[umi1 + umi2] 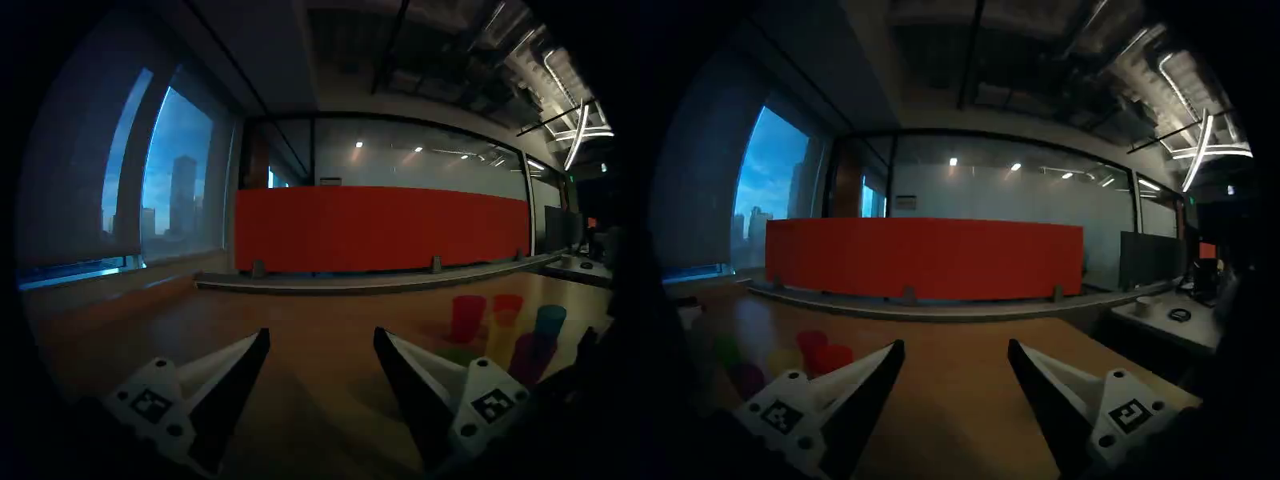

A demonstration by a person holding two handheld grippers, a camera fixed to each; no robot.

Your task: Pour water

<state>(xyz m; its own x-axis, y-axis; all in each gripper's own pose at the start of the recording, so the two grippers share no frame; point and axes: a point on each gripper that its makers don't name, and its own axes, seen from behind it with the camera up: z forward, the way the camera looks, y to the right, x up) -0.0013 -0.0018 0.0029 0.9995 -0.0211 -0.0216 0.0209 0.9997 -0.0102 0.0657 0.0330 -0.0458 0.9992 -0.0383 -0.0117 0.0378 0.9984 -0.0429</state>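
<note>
Nearest, the left gripper (321, 331) shows in the left gripper view with jaws released and nothing between them. Several cups (468, 318), red, teal, purple and yellow, cluster beyond the right jaw; what they hold cannot be told. Between the jaws lies the wooden table (320, 384), with a red partition (384, 228) ahead and a window (180, 188) to the left.

In the right gripper view, the right gripper (954, 344) is likewise spread and empty. The cups (830, 358) sit just left of its left jaw. Off right is a desk (1164, 316) with a monitor (1148, 256).

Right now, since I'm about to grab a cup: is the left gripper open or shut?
Open: the left gripper has its fingers wide apart, holding nothing.
</note>
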